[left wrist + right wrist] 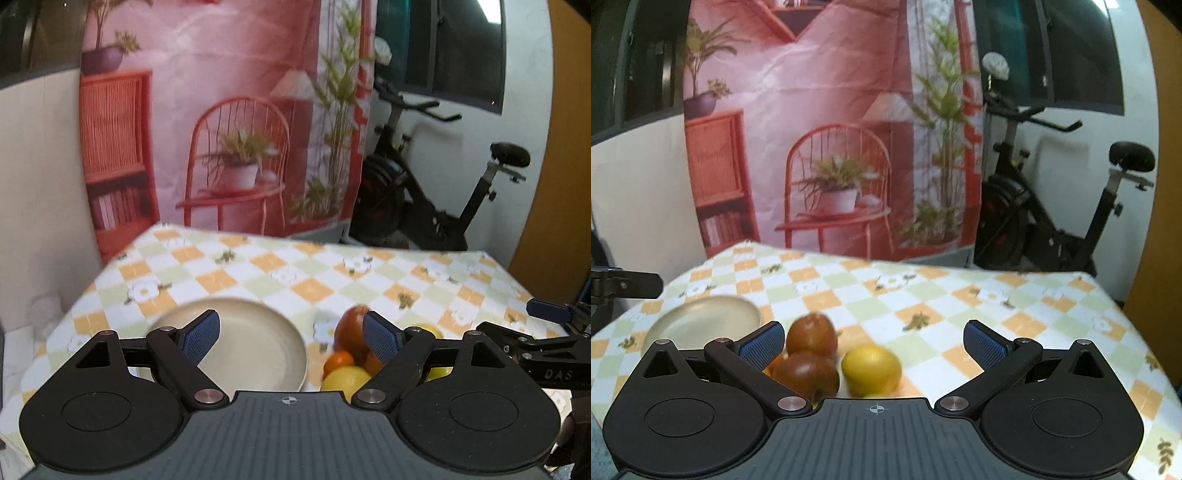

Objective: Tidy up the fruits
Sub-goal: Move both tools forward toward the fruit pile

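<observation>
Both grippers hover with jaws wide and empty — the left gripper (291,334) frames the beige plate (258,354) near the tabletop's left edge, the right gripper (873,343) frames two red-brown apples (812,334) and a lemon (871,369) just beside the plate.

In the left wrist view the plate (258,347) was soft with blur, its near rim hidden behind the left gripper (291,334). The apple (351,328) was half covered by a blue pad (380,338), and the orange (339,361) and lemon (345,378) showed only in part — a second yellow fruit (430,328) peeked past the finger, too little to name. The right gripper (546,325) ran off the frame's edge. In the right wrist view the two apples (812,334) were smeared, and an orange scrap (772,363) sat mostly hidden.
</observation>
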